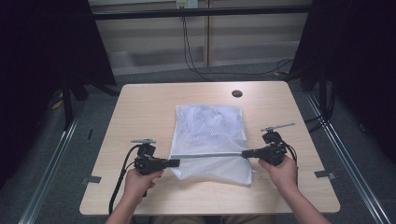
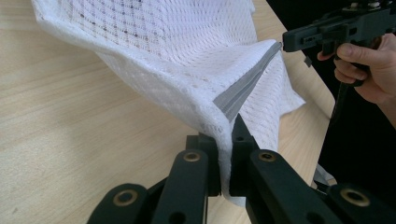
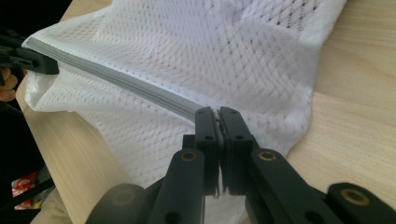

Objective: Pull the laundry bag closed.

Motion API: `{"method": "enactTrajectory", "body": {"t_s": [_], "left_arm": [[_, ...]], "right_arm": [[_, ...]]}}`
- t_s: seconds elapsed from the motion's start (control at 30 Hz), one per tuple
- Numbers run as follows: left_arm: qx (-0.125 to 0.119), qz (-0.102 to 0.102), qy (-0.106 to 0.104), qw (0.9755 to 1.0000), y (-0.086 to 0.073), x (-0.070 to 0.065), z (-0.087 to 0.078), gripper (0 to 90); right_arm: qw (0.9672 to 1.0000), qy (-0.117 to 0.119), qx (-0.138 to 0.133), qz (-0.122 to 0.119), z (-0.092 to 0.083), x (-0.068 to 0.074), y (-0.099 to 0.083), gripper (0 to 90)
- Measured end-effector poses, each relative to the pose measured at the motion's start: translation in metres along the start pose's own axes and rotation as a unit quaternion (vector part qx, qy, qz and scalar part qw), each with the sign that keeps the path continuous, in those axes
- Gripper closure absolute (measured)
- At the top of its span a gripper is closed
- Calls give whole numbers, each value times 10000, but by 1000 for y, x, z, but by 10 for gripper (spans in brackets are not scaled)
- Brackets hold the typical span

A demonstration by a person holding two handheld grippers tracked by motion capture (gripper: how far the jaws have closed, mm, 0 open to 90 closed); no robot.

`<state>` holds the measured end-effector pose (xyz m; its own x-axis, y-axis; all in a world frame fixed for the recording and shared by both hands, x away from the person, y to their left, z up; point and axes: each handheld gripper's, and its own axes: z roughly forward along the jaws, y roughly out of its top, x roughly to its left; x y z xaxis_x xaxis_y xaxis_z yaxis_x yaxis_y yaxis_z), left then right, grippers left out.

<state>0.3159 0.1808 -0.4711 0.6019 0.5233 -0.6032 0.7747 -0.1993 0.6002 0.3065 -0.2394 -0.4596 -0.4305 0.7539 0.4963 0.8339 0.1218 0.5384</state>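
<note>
A white mesh bag lies in the middle of the wooden table. Its grey zipper strip is pulled into a straight line a little above the table, between my two grippers. My left gripper is shut on the bag's left corner at the zipper's end. My right gripper is shut on the zipper's other end. Below the zipper the mesh hangs in folds and rests on the table.
A dark round hole sits in the table near its far edge. Bare wood lies left and right of the bag. Black curtains stand on both sides, and cables run along the floor behind the table.
</note>
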Motion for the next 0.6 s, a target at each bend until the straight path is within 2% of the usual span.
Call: {"method": "enactTrajectory", "body": {"t_s": [0.3, 0.6], "left_arm": [[-12, -33, 5, 10000, 0, -1, 0, 882], [29, 35, 19, 10000, 0, -1, 1, 882]], "right_arm": [[10000, -29, -15, -22, -4, -2, -2, 869], [10000, -59, -32, 23, -7, -6, -4, 869]]}}
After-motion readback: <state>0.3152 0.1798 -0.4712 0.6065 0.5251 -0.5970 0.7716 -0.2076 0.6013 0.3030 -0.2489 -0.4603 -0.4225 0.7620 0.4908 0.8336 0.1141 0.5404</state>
